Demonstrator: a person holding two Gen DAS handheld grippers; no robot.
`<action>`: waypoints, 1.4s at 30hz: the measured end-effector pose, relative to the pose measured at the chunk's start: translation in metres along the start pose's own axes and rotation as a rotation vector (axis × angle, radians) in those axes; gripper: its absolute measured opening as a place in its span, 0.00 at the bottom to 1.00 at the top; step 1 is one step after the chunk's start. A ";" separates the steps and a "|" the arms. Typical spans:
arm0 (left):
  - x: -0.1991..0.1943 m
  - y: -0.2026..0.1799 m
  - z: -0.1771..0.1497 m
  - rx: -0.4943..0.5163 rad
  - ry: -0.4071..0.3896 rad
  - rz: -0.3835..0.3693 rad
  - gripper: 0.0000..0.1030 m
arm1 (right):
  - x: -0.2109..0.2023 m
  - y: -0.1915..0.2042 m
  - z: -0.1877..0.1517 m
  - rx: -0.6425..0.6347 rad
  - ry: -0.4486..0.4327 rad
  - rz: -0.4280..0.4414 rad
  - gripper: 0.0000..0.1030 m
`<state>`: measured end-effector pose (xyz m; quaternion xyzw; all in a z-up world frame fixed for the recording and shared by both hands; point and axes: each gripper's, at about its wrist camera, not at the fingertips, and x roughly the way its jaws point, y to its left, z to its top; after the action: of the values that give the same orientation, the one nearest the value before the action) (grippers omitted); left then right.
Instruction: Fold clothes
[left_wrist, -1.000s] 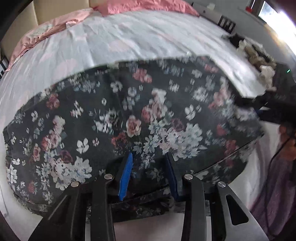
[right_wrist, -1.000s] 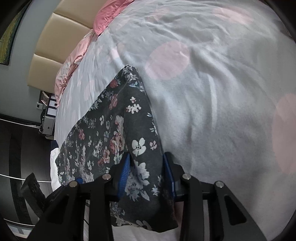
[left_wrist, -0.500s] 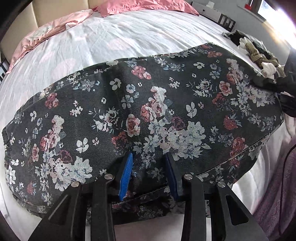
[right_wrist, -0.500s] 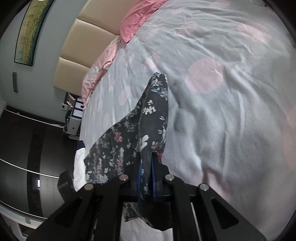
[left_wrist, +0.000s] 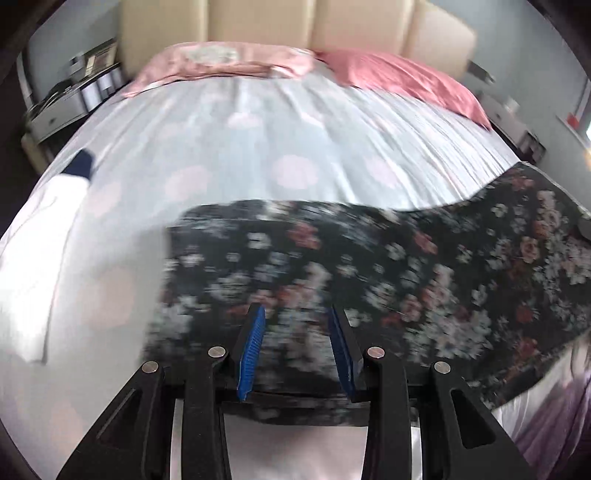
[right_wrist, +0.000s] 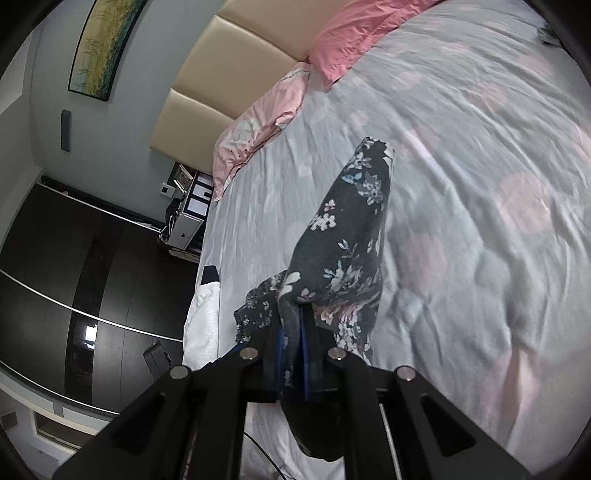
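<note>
- My right tongs have just clamped down: a second ago they stood apart around the floral garment, and now the blue pads pinch a thick bunch of it tight.
- That end now rises off the bed in a peak, no longer lying flat on the dotted cover.
- My left tongs are unchanged in gap, part-open with the garment's near hem between the pads; the blur hides whether they press it, so I cannot tell if they grip.
- The left view has swung toward the headboard and pink pillows; the cloth now spans the bed's foot edge, sagging between my hands.
- A white garment lies at the bed's left edge.
- I judge the lift begun: next, carry this edge over to fold.
</note>
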<state>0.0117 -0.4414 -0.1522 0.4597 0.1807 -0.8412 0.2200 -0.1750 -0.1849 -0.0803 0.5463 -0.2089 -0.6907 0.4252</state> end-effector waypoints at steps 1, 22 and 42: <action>-0.001 0.009 0.000 -0.023 -0.001 0.007 0.36 | 0.005 0.013 0.001 -0.017 0.005 0.000 0.07; 0.014 0.150 -0.008 -0.495 -0.005 -0.031 0.36 | 0.233 0.146 -0.084 -0.244 0.250 -0.083 0.06; -0.010 0.150 -0.006 -0.495 -0.131 -0.052 0.37 | 0.222 0.133 -0.114 -0.432 0.238 -0.192 0.20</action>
<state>0.1015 -0.5623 -0.1619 0.3313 0.3783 -0.8048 0.3154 -0.0302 -0.4188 -0.1444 0.5377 0.0476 -0.6872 0.4862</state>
